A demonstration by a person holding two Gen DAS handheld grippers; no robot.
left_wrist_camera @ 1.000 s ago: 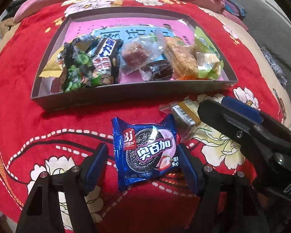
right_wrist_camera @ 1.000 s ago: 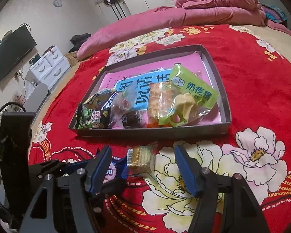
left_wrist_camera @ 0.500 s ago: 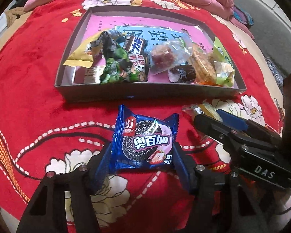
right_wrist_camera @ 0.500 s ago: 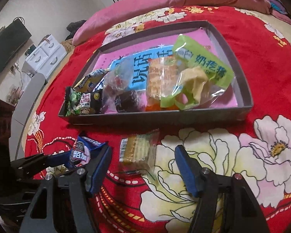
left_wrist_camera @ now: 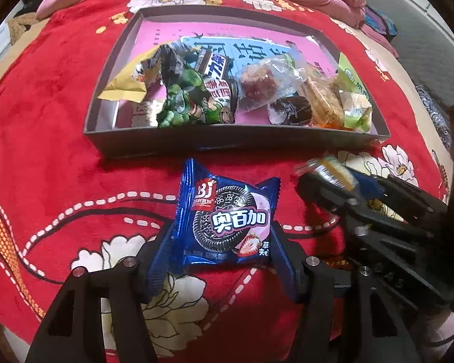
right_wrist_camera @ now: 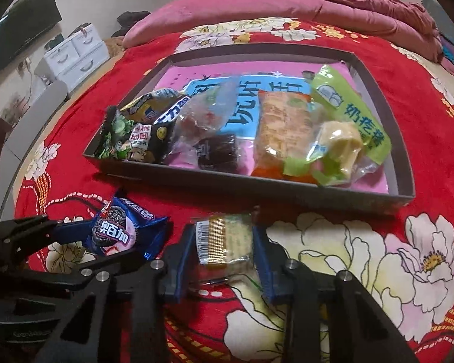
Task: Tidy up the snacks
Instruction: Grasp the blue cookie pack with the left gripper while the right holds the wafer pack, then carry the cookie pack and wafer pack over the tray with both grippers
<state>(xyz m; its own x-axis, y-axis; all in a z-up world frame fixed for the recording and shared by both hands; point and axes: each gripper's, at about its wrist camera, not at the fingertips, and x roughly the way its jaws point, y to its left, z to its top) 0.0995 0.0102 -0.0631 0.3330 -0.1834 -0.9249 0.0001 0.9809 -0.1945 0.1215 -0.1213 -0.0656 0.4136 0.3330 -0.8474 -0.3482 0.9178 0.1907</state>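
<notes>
Both tools have just been closing on the last two loose packets. Left tool (left_wrist_camera: 224, 248) – jaws narrowed from wide apart until the blue pads sit against the sides of the blue cookie packet (left_wrist_camera: 227, 220), which looks gripped; it lies on the red bedspread (left_wrist_camera: 60, 163) at about 6 o'clock from the grey tray (left_wrist_camera: 236, 143), just outside its near wall. Right tool (right_wrist_camera: 224, 242) – jaws came in sharply, now clenched on the clear wafer packet (right_wrist_camera: 224, 239), pads pressing both its sides; that packet sits at roughly 3 o'clock from the cookie packet, also just short of the tray wall.

Progress, as a judgement: mostly done. In the tray, left to right – yellow packet (left_wrist_camera: 127, 81), green pea bag (left_wrist_camera: 184, 103), black chocolate bar (left_wrist_camera: 215, 69), clear bag with a red sweet (left_wrist_camera: 257, 83), dark wrapped cake (left_wrist_camera: 290, 110), orange cracker pack (right_wrist_camera: 283, 133), lime-green bag (right_wrist_camera: 348, 115). All are crowded along the near wall; the far half, toward 12 o'clock, is bare. Left to do: lift both held packets over the wall and drop them in.
</notes>
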